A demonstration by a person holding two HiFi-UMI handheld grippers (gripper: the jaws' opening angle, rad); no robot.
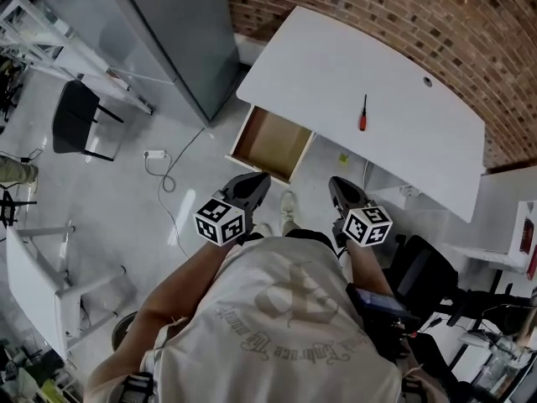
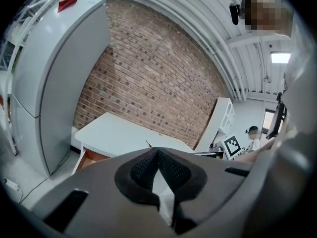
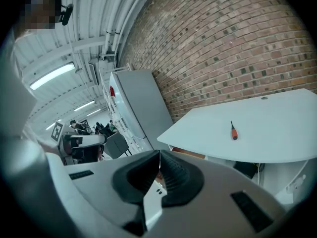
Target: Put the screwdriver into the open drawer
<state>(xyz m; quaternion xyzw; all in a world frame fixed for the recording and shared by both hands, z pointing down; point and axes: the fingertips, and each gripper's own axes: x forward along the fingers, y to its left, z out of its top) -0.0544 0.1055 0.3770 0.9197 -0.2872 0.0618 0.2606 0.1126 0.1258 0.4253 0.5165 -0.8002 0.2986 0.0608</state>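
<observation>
A screwdriver (image 1: 362, 114) with a red handle and black shaft lies on the white desk (image 1: 336, 74) by the brick wall; in the right gripper view the screwdriver (image 3: 233, 131) rests alone on the desk top. Under the desk's left end an open wooden drawer (image 1: 270, 143) stands pulled out and looks bare inside. My left gripper (image 1: 256, 183) is shut and empty, short of the drawer's front. My right gripper (image 1: 336, 185) is also shut with nothing held, near the desk's front edge. In the left gripper view the drawer (image 2: 85, 158) peeks out at the left.
A tall grey cabinet (image 1: 168, 32) stands left of the desk. On the floor lies a white cable with a power block (image 1: 156, 154). A black chair (image 1: 75, 120) is at the left, a black office chair (image 1: 428, 280) at my right, and a white bench (image 1: 38, 284) at lower left.
</observation>
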